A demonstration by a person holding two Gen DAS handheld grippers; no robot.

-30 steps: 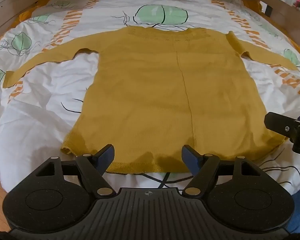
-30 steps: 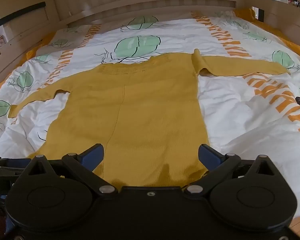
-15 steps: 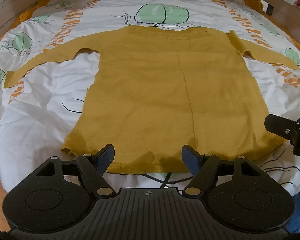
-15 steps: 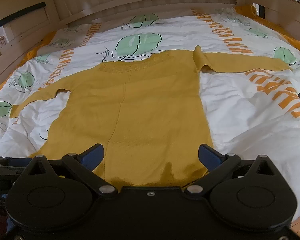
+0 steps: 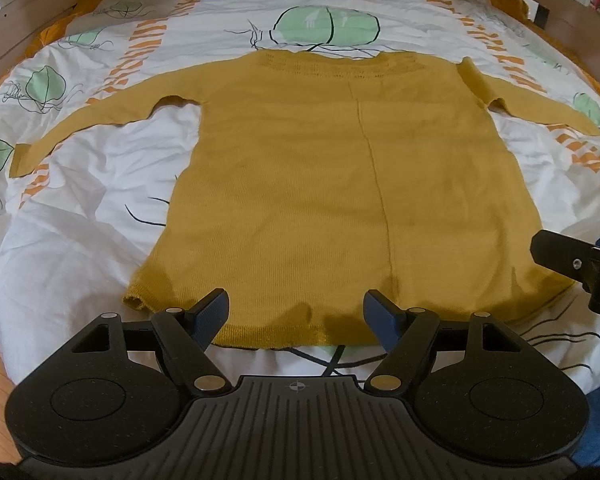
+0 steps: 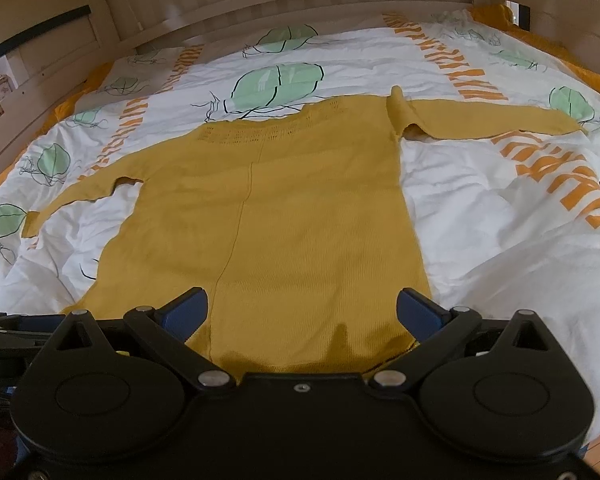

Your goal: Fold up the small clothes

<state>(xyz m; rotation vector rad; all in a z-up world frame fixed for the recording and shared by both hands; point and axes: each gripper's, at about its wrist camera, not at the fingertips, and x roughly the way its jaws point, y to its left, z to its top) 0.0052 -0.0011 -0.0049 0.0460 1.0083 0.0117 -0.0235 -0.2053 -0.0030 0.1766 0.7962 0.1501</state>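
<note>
Here the mustard sweater (image 5: 340, 184) lies flat on the bed's leaf-print duvet (image 5: 72, 240), sleeves spread. Both the left gripper (image 5: 296, 312) and right gripper (image 6: 302, 308) hover at its hem, jaws wide apart, gripping nothing.

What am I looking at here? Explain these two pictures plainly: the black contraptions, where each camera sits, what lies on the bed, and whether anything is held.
Each picture comes from a camera fixed on a hand-held gripper, looking forward along its two blue-tipped fingers. One shows the left gripper, with part of the other tool at its right edge; the other shows the right gripper. A person carries one in each hand. On the bedcover, white with green leaves and orange marks, a yellow sweater lies flat, sleeves spread, hem nearest the cameras. Both sets of jaws stand open at the hem; nothing is held.
</note>
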